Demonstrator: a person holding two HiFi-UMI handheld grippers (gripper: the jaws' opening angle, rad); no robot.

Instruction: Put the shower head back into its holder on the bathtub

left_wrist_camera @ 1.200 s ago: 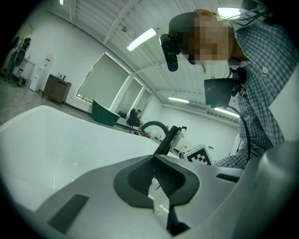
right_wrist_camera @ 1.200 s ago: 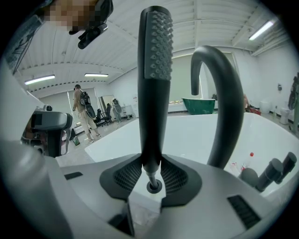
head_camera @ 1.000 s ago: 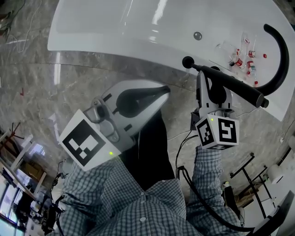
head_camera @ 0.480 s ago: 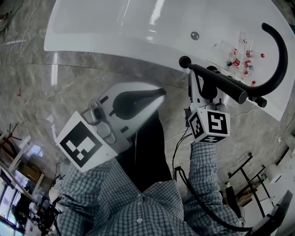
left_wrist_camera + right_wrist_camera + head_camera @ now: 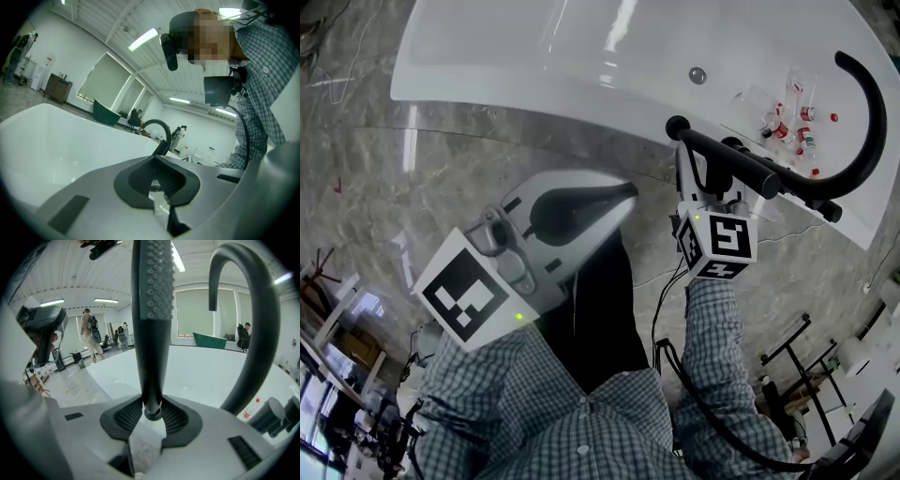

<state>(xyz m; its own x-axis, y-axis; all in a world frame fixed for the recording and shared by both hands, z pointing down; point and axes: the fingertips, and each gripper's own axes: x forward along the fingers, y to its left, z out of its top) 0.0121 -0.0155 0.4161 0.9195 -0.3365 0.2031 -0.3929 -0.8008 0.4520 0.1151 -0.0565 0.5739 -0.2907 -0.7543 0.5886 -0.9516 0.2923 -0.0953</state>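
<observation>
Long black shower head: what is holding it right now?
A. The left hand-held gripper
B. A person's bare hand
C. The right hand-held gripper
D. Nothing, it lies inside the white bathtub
C: in the right gripper view, the handle of the long black shower head is pinched between the jaws of the right hand-held gripper, while the left hand-held gripper holds nothing.

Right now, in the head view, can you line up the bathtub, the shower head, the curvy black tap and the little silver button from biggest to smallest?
1. Bathtub, by far the biggest.
2-3. Shower head and curvy black tap: about alike, so I won't rank them.
4. Little silver button, the smallest.
</observation>
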